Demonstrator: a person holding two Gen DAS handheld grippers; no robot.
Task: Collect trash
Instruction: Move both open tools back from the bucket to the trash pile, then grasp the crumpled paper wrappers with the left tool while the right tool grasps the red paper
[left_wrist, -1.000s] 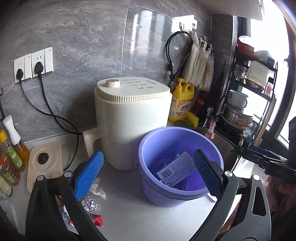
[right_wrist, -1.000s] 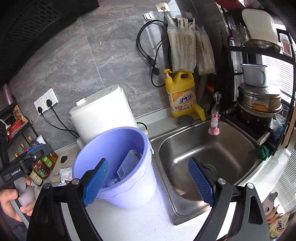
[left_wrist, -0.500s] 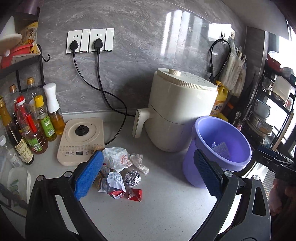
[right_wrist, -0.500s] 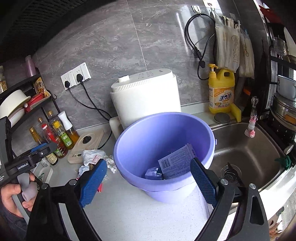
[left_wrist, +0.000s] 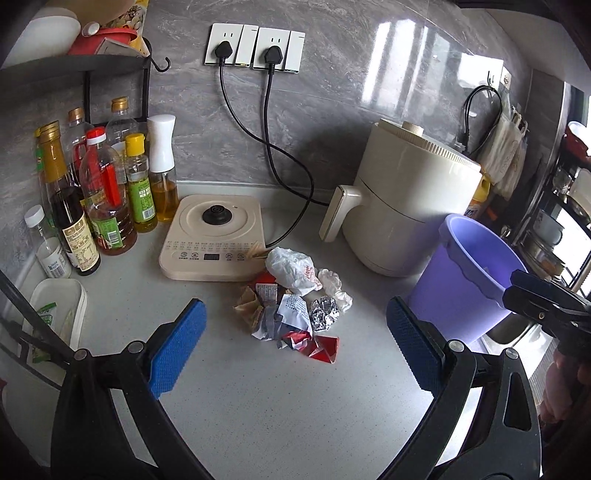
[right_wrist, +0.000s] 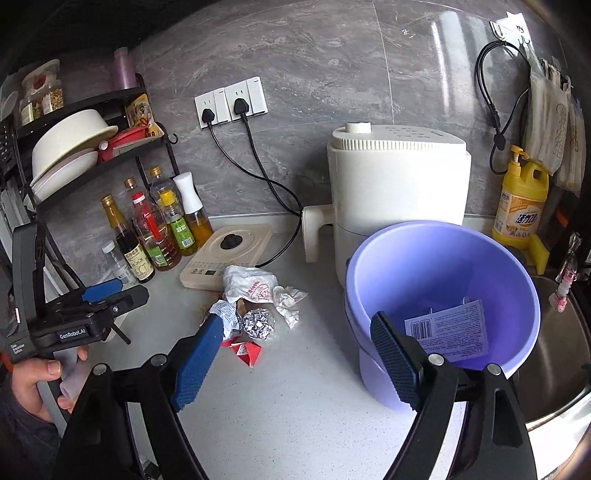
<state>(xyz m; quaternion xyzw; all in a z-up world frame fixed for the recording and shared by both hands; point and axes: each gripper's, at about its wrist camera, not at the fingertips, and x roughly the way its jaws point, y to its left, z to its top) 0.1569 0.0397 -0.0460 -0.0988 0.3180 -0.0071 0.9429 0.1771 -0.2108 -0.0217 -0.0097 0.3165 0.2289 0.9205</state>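
I am holding my left gripper (left_wrist: 295, 358) with its blue pads spread wide and empty, low in the left wrist frame. The trash pile (left_wrist: 291, 306) is lying just above centre, framed between the pads but apart from them, on the grey counter (left_wrist: 280, 417).

The step in hand, as I judge it, is picking the next scrap. The foil ball (left_wrist: 324, 313) and the red folded wrapper (left_wrist: 325, 349) are sitting at the near right edge of the pile, so I am favouring one of those: approaching low, straddling a single piece, pinching firmly without dragging the neighbours. The crumpled white bag (left_wrist: 293, 271) is lying farther back, touching the cream induction plate (left_wrist: 214, 236).

My right gripper (right_wrist: 291, 362) is also spread and empty. In its frame the purple bucket (right_wrist: 443, 295) fills the right half, a printed packet (right_wrist: 448, 328) already inside, with the pile left of centre.
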